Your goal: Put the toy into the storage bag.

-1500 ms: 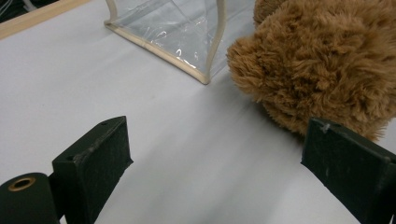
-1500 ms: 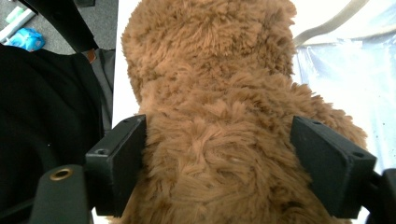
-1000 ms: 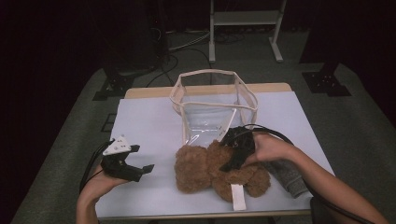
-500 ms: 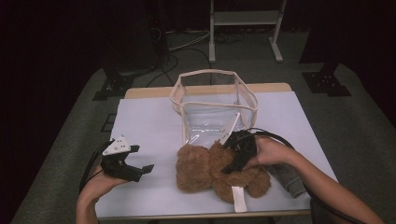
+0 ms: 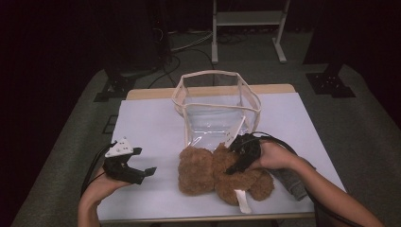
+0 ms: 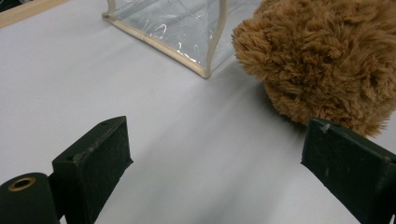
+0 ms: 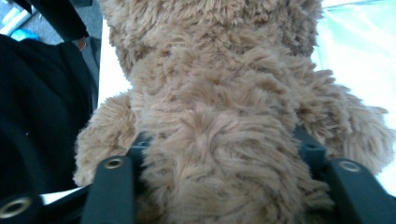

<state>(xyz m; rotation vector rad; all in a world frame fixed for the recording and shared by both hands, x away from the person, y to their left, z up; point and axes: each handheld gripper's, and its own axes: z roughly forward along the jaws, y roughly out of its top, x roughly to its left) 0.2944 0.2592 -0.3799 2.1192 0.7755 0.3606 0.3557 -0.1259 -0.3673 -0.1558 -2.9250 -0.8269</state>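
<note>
White table (image 5: 151, 123): clear bag (image 5: 217, 109) behind bear (image 5: 222, 172)

Teddy bear (image 5: 222, 172) on table (image 5: 151, 123), just before bag (image 5: 217, 111); cloth (image 5: 291, 182) at bear's right

Your left tool (image 5: 142, 170) hangs just above the counter (image 5: 151, 123), well to the left of the teddy bear (image 5: 222, 172), held from below by your left hand (image 5: 101, 184). Its 2 jaws stand wide apart with nothing between them and point toward the bear's head. Your right forearm reaches in from the lower right, and your right hand (image 5: 274, 155) carries the right tool (image 5: 235, 165) down onto the bear's body. Its jaws have just been closing, and both pads now press into the fur on either side.
</note>
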